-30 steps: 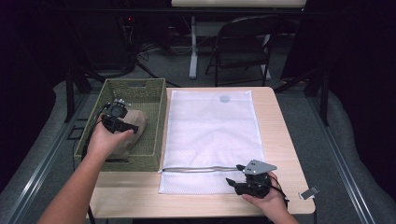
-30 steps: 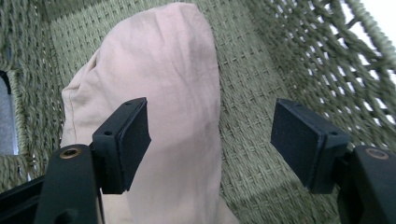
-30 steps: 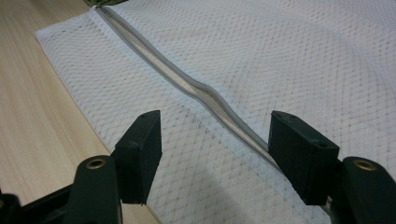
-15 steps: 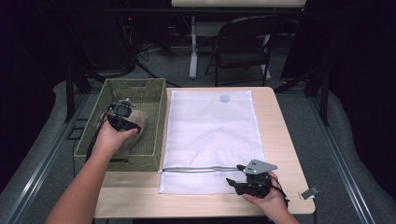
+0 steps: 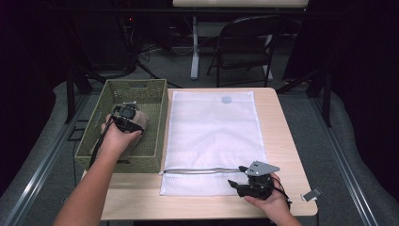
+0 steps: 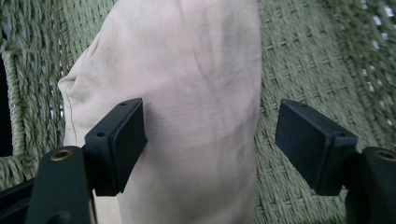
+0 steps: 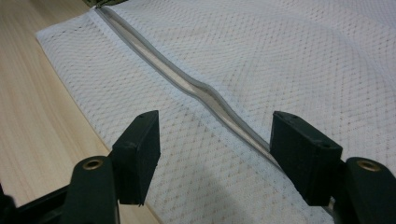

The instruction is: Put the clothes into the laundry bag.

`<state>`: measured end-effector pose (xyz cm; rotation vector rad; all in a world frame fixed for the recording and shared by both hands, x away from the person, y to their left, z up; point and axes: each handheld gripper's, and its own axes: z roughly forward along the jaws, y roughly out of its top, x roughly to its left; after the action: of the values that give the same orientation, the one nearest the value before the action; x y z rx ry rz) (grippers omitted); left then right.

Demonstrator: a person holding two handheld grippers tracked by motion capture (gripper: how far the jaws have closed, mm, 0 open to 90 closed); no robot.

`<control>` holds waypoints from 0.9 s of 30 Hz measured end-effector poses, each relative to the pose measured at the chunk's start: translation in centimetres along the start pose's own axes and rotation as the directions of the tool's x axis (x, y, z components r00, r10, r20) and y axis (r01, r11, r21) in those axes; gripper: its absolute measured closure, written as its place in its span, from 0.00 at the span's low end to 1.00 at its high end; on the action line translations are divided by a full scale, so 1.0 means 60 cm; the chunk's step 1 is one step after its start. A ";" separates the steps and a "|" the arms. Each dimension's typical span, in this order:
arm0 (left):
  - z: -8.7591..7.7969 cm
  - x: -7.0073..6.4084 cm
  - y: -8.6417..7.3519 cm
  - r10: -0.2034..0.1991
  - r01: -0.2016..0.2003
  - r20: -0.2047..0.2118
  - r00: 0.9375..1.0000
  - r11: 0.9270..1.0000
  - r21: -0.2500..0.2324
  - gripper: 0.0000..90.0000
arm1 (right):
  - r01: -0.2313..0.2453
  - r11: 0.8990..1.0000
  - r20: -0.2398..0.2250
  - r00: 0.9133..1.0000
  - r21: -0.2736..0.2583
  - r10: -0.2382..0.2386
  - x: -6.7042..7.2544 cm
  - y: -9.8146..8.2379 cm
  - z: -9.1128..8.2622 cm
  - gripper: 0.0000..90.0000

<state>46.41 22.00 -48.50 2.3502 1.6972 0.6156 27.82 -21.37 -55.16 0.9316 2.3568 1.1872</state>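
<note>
Beige garment (image 6: 187, 116): a soft, crumpled cloth lying in the woven green basket (image 5: 155, 89) — near its middle, against the wicker floor; seen also from above (image 5: 139, 123) under the left hand.
Left gripper (image 6: 210, 135): down inside the basket, jaws spread wide and just now opening further; the garment's fold sits between them, one pad against the cloth, the other clear of it over bare wicker — nothing gripped yet.
Risk at the basket: closing from here could pinch only a thin top layer, so the cloth would slide out on the lift; going too deep, the free pad could snag the weave and drag the basket.
Mesh laundry bag (image 5: 214, 136): flat on the table just right of the basket, its zipper (image 7: 196, 88) running along the near edge.
Right gripper (image 7: 212, 140): on the far side of the bag from the basket, jaws open astride the zipper line, holding nothing.
Risk at the bag: the mouth looks flat — if it isn't held open, the garment may bunch on top instead of going in.
</note>
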 end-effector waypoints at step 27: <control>0.049 0.035 -0.013 -0.098 0.096 0.009 0.995 0.991 0.096 0.18 | 0.006 1.000 -0.003 1.000 0.006 -0.006 0.001 0.000 0.001 0.35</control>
<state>47.53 24.51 -50.99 2.3119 1.8615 0.5106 27.83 -21.31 -55.18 0.9244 2.3648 1.1808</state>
